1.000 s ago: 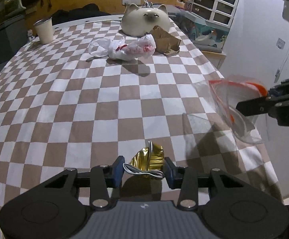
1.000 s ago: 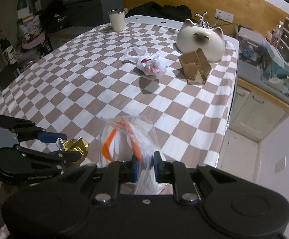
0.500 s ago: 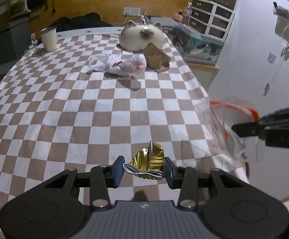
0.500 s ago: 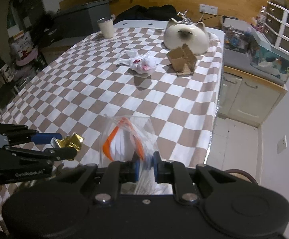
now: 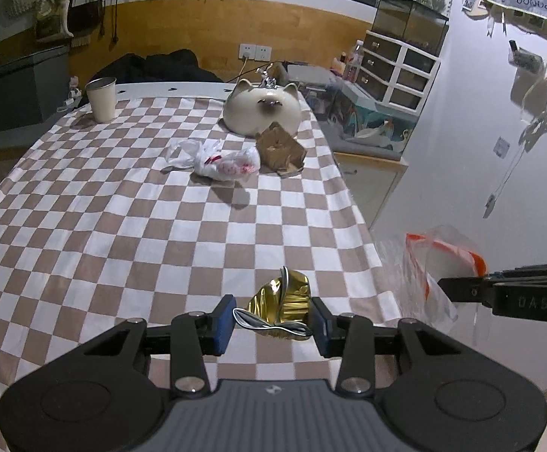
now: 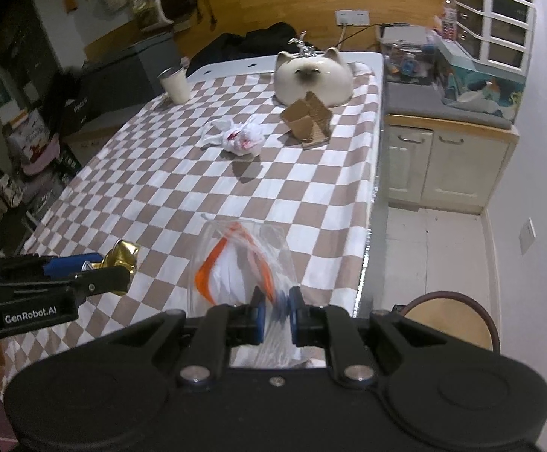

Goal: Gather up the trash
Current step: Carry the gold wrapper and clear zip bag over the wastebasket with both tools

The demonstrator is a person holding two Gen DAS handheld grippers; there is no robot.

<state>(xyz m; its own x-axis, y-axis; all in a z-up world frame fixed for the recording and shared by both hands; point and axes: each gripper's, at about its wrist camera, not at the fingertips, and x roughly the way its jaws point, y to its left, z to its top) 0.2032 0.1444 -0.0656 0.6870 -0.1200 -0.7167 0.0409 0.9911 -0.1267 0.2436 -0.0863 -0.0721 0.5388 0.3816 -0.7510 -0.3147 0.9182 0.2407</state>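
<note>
Above the checkered counter (image 5: 122, 226), left claw (image 5: 272, 318) gripped a gold wrapper (image 5: 284, 301); right claw (image 6: 275, 314) pinched a clear bag (image 6: 235, 260).

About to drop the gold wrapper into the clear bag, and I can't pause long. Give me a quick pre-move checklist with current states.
1. Gold wrapper gripped by left gripper: ok, pinched between both pads, lifted off the table.
2. Clear bag held by right gripper: ok, film clamped between closed pads.
3. Bag mouth open: ok, the orange rim gapes in both views.
4. Wrapper over the mouth: not ok, it sits off to one side, apart from the bag.
5. Path between them free: ok, nothing in between.
6. Remaining trash: white plastic bag and cardboard scrap not yet collected.
</note>
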